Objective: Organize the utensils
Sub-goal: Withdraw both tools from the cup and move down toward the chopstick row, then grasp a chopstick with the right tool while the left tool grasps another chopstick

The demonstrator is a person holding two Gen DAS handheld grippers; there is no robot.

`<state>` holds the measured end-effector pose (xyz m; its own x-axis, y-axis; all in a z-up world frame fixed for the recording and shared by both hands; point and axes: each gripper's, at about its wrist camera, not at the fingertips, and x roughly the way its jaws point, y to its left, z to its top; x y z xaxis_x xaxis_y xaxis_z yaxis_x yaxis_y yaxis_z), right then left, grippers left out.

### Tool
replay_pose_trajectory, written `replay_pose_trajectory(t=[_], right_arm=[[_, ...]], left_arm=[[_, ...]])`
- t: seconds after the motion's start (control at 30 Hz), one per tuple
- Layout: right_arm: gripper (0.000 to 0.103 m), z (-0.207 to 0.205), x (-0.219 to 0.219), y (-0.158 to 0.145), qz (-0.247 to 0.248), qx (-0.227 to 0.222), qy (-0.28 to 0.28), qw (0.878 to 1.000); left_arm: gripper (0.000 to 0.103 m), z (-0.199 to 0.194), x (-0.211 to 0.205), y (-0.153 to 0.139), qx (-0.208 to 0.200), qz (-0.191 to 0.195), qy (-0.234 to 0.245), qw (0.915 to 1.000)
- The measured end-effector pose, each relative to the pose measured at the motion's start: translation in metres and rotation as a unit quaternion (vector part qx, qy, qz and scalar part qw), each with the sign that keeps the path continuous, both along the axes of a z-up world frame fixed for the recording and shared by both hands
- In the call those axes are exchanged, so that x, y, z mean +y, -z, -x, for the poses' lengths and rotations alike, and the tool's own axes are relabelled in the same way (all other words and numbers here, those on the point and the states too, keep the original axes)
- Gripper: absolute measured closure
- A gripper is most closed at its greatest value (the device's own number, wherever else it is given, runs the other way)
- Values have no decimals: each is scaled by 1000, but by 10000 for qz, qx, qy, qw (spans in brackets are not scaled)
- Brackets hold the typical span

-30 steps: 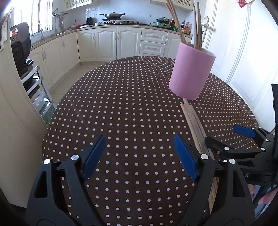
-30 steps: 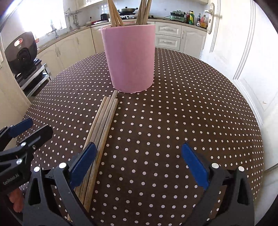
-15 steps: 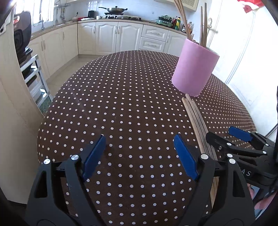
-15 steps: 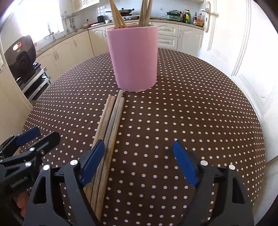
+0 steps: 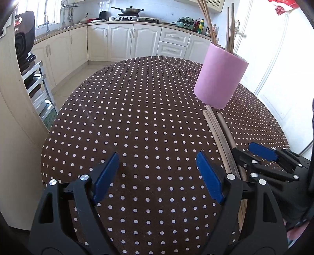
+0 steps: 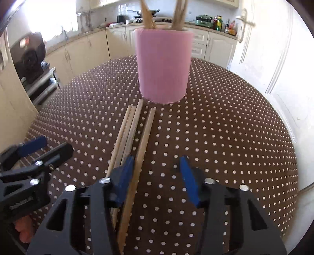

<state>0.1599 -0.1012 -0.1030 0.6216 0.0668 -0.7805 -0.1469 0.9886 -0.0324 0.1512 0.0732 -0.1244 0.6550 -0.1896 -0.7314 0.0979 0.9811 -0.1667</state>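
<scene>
Wooden chopstick [image 6: 144, 135] lies lengthwise between my right hand-held gripper [image 6: 156, 176] jaws, which are closing but not yet pinching, its far tip near the pink holder [image 6: 163, 66] on the desk [image 6: 235, 127]. Left hand-held gripper [image 5: 157, 176] hangs released, farther off.

Home kitchen: cream cabinets [image 5: 121, 41], wok on stove [image 5: 127, 9], condiment bottles [image 5: 199, 24], dotted table [image 5: 137, 117].

Not much to read here. The black appliance [image 5: 23, 35] at the left edge has white letters that look like "HI" (cut off by the frame). Bottles [image 5: 199, 25] on the counter have labels, but they're too small to read.
</scene>
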Motion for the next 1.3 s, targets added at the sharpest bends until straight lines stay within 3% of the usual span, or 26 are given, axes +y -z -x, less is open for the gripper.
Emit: replay_pose_trajectory(t=[0.3, 0.37, 0.47, 0.57, 0.77, 0.97, 1.3], right_arm=[[82, -15, 0, -1, -135, 15, -520, 9986], [92, -16, -9, -2, -327, 40, -499, 9982], [97, -14, -19, -2, -623, 83, -452, 9970], [97, -9, -26, -2, -755, 90, -466, 9960], [97, 2, -44, -4, -973, 79, -259, 9949], [97, 4, -59, -4, -1307, 123, -130, 9913], [97, 5, -69, -5, -1565, 166, -97, 9875]], left_arm=[[23, 1, -8, -1, 74, -22, 18, 10000], [23, 3, -15, -2, 91, -11, 137, 9999], [23, 4, -27, -3, 126, -31, 276, 9995], [23, 1, -38, -3, 221, -58, 321, 9992], [23, -12, -61, -3, 359, -505, 131, 9980], [23, -21, -74, -4, 456, -550, 169, 9973], [13, -44, -79, -3, 711, -714, -100, 9949]])
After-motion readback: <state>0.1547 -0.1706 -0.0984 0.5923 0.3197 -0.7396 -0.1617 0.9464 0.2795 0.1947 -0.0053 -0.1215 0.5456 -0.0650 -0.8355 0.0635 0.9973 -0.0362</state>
